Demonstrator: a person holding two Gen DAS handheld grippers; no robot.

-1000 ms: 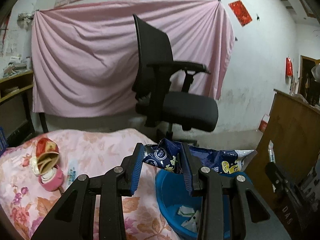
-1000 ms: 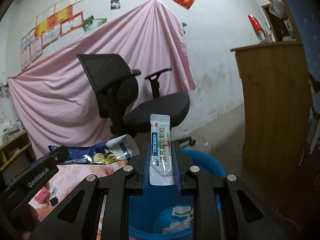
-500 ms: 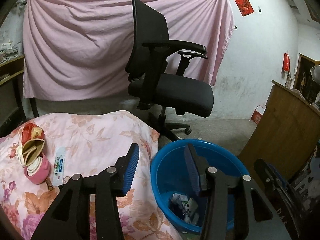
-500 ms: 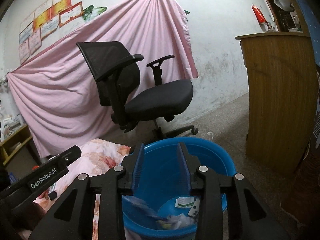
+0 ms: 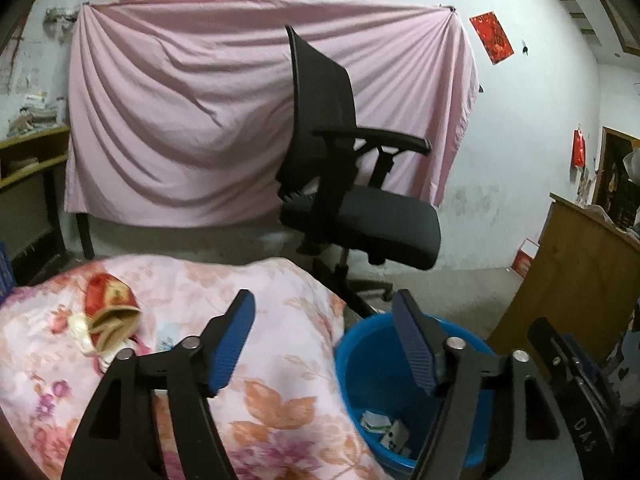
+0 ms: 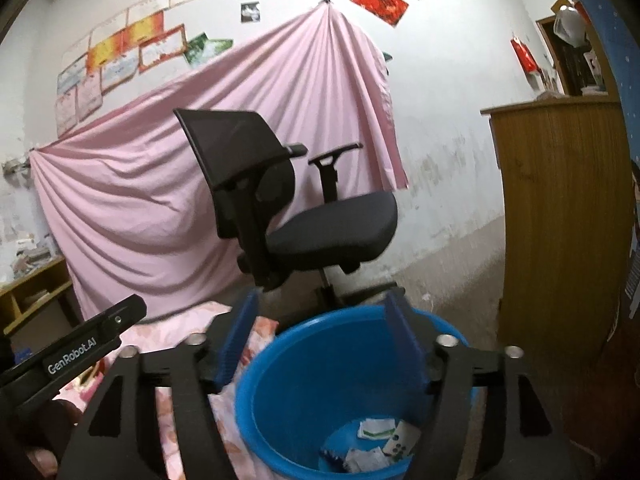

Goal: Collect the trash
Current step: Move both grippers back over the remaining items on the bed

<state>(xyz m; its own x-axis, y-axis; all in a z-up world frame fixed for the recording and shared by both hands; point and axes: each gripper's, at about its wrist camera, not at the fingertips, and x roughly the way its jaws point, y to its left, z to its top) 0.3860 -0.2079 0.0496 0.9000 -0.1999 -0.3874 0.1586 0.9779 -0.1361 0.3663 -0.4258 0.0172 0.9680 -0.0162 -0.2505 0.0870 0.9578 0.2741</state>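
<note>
A blue plastic bin (image 6: 304,376) stands on the floor beside a pink flowered bedspread (image 5: 256,396), with several scraps of wrapper trash (image 6: 376,444) at its bottom. My right gripper (image 6: 320,320) hovers over the bin's rim, its jaws opening with nothing between them. My left gripper (image 5: 324,320) sits above the bedspread's edge and the bin (image 5: 372,376), jaws also opening and empty. Left of it on the bedspread lie a red and gold pouch (image 5: 108,300) and a small white sachet (image 5: 166,340), partly hidden by a finger.
A black office chair (image 5: 344,184) stands behind the bin before a pink hanging sheet (image 5: 180,120). A wooden cabinet (image 6: 560,216) rises to the right. A low shelf (image 5: 28,168) is at far left. The left tool's body (image 6: 72,352) crosses the right view's lower left.
The blue snack bag left my left gripper and the white sachet left my right gripper; both are gone from between the jaws. Both grippers have spread wider. The left view shifted leftward.
</note>
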